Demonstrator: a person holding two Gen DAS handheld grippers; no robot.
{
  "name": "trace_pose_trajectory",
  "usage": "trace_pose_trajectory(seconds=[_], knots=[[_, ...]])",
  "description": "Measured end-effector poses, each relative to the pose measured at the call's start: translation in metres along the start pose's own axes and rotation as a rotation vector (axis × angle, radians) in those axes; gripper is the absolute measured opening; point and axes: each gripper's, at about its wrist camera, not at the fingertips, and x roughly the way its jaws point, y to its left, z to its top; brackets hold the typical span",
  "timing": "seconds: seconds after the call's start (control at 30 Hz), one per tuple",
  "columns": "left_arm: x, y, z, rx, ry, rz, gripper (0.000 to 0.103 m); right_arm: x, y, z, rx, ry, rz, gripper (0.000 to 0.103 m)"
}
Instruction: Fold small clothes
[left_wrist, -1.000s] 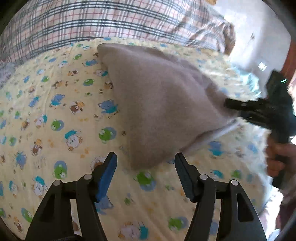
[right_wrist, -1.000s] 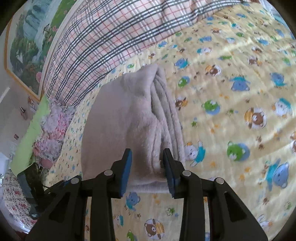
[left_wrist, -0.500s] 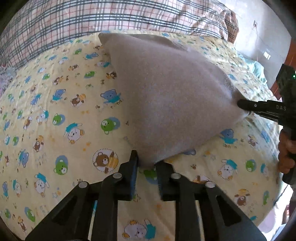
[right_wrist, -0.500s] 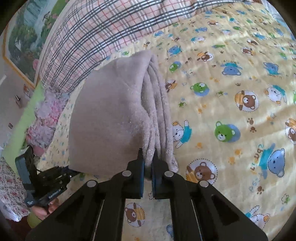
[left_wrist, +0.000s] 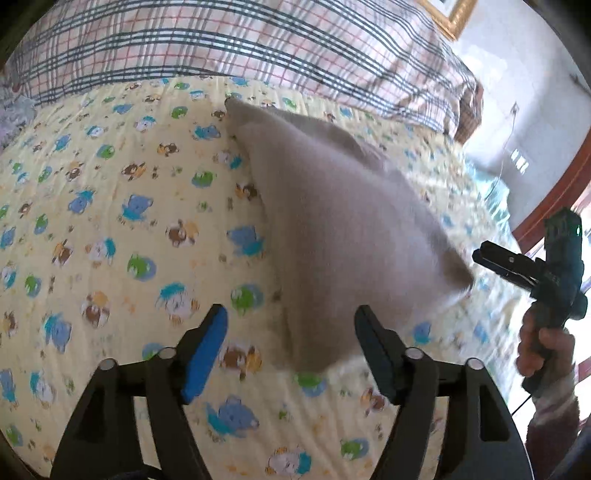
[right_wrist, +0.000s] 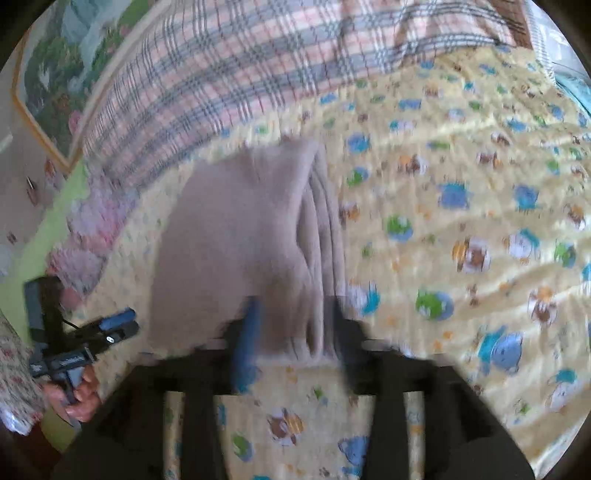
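We see a bed covered by a yellow bear-print sheet (left_wrist: 110, 229). On it lie a folded beige garment (left_wrist: 343, 236) and a plaid blanket (left_wrist: 221, 40).

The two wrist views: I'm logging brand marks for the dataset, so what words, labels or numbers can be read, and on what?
None can be read.
Left gripper: small white marking on its body, too blurred to read.
Right gripper: faint marking on its body, too small to read.

Motion blur smears the right gripper (right_wrist: 291, 332) and folded garment (right_wrist: 240, 251).
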Motion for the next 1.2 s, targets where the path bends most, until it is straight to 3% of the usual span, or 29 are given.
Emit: trace_pose_trajectory(seconds=[0.03,0.13,0.23,0.37,0.47,0.8,0.93,1.0,1.03,1.2], knots=[[0.002,0.002,0.006,-0.012,0.001,-0.009,0.076,-0.002,0.0,0.005,0.005,-0.019,0.002,0.07],[0.015,0.008,0.028,-0.055,0.013,-0.031,0.077,0.005,-0.001,0.028,0.021,-0.037,0.02,0.07],[0.038,0.019,0.049,-0.096,0.064,-0.103,0.079,0.028,-0.002,0.048,0.052,-0.002,0.073,0.071],[0.063,0.03,0.069,-0.151,0.102,-0.141,0.079,0.056,-0.001,0.067,0.066,0.026,0.113,0.079],[0.078,0.034,0.082,-0.178,0.115,-0.187,0.08,0.075,-0.001,0.075,0.059,0.061,0.133,0.079],[0.127,0.039,0.086,-0.204,0.12,-0.178,0.091,0.114,-0.026,0.074,0.106,0.142,0.208,0.079],[0.135,0.027,0.088,-0.152,0.104,-0.125,0.09,0.125,-0.031,0.065,0.077,0.175,0.208,0.063],[0.137,0.02,0.091,-0.125,0.103,-0.139,0.072,0.126,-0.032,0.062,0.078,0.176,0.221,0.046],[0.137,0.019,0.091,-0.134,0.11,-0.179,0.057,0.127,-0.033,0.06,0.101,0.187,0.246,0.039],[0.115,0.008,0.09,-0.098,0.063,-0.164,0.042,0.111,-0.019,0.055,0.105,0.133,0.265,0.032]])
